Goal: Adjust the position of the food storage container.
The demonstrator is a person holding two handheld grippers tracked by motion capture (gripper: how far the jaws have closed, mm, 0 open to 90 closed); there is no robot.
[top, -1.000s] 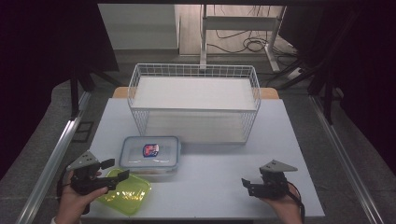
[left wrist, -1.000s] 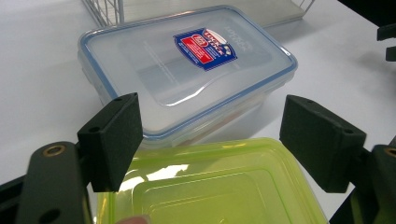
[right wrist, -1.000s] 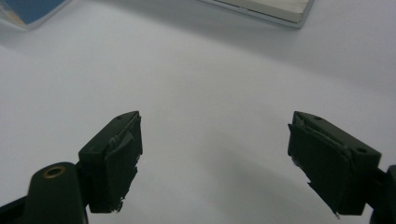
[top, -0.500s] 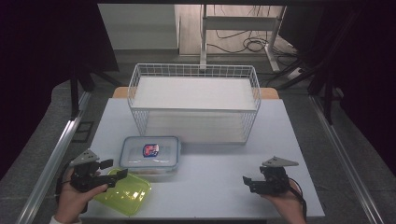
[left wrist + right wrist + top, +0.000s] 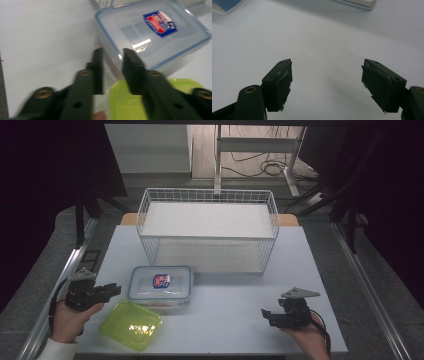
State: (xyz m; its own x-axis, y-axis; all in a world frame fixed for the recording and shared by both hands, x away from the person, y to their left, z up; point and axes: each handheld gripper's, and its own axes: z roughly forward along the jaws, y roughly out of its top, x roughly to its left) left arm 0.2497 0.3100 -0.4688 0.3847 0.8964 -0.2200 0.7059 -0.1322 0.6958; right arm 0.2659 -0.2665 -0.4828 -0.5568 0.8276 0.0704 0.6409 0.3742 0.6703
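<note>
1. The left hand-held gripper (image 5: 107, 290) sits at the lower left of the high view, held in the person's left hand (image 5: 70, 317) at the left edge of the white worktop (image 5: 225, 320). Its jaws point toward the frame's right.
2. In the left gripper view its jaws stand with a narrow gap between them, pinching nothing; the view is blurred.
3. A clear lidded food container (image 5: 160, 287) with a blue seal and a red-and-blue label lies just to the right of those jaws in the high view, left of centre. In the left gripper view it lies just past the jaw tips, in the upper right of the frame (image 5: 152, 32).
4. A lime-green lid (image 5: 131, 325) lies flat on the worktop, just below the container in the high view, close to the left hand.
5. The right hand-held gripper (image 5: 267, 315) is at the lower right of the high view, well apart from the container. In the right gripper view its jaws are spread wide over bare worktop, holding nothing.
6. A white wire basket (image 5: 207, 202) stands at the upper centre of the high view.
</note>
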